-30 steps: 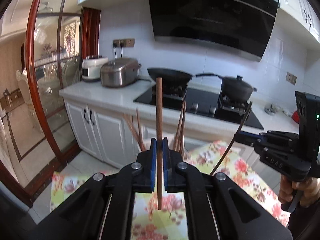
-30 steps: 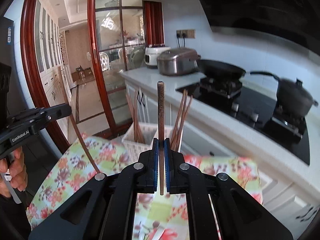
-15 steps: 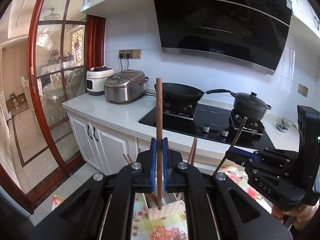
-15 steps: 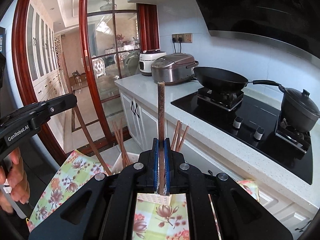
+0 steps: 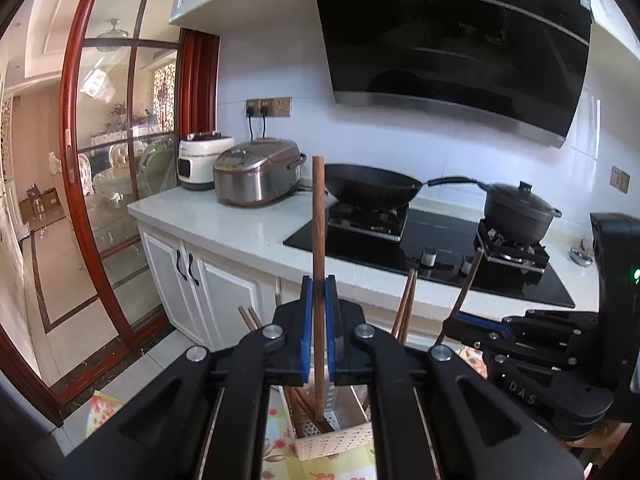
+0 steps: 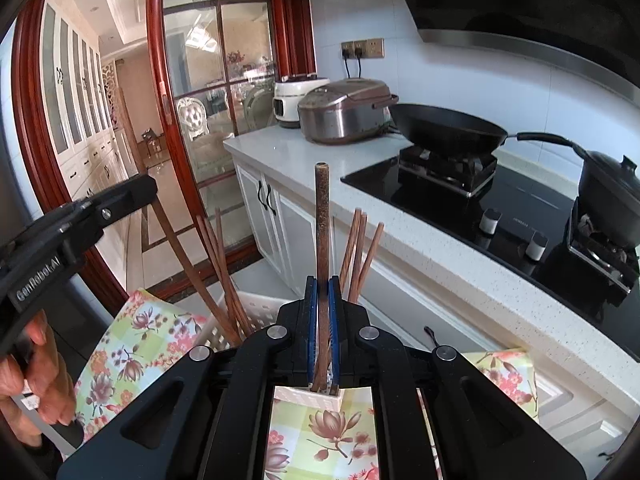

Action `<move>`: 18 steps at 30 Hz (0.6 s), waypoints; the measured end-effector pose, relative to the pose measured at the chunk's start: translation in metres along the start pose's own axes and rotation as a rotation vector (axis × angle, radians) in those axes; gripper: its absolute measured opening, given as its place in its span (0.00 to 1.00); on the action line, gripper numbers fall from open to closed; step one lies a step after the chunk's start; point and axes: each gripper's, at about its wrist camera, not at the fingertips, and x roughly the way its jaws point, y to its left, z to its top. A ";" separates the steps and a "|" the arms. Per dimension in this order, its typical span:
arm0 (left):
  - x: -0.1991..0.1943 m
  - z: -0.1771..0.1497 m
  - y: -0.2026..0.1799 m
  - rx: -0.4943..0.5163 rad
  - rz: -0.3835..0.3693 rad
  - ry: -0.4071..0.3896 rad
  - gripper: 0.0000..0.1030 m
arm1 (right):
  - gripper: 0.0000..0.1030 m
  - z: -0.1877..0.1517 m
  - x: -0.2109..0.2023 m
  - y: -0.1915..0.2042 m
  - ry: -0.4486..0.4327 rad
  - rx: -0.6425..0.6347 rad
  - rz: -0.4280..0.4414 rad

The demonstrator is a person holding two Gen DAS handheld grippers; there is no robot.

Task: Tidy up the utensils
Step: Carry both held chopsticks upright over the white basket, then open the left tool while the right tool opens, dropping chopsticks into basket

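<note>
A long brown wooden chopstick point(image 5: 319, 264) stood upright between the blue pads of the left gripper point(image 5: 319, 332), whose jaws were pressed against it, its lower tip reaching down into a white perforated plastic utensil basket point(image 5: 336, 442) that sat on a floral patterned tablecloth point(image 5: 280, 460). The right gripper point(image 6: 322, 332) likewise pinched a darker, speckled wooden chopstick point(image 6: 322, 240), held upright with its lower end just inside the basket's near rim point(image 6: 308, 394). More brown wooden chopsticks point(image 6: 224, 272) leaned in the basket on the left, and another small bunch point(image 6: 360, 252) leaned on the right. Behind the table ran a white stone countertop point(image 5: 240, 232) carrying a silver rice cooker point(image 5: 256, 174), a black wok point(image 5: 370, 188) and a black lidded pot point(image 5: 518, 210) on a black gas hob point(image 5: 420, 248).
</note>
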 end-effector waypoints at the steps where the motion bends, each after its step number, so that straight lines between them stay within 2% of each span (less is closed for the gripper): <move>1: 0.003 -0.003 0.000 -0.001 -0.002 0.007 0.06 | 0.06 -0.001 0.002 -0.001 0.005 0.000 -0.001; 18: 0.038 -0.042 0.008 0.012 -0.003 0.152 0.06 | 0.06 -0.018 0.030 0.000 0.112 -0.011 0.029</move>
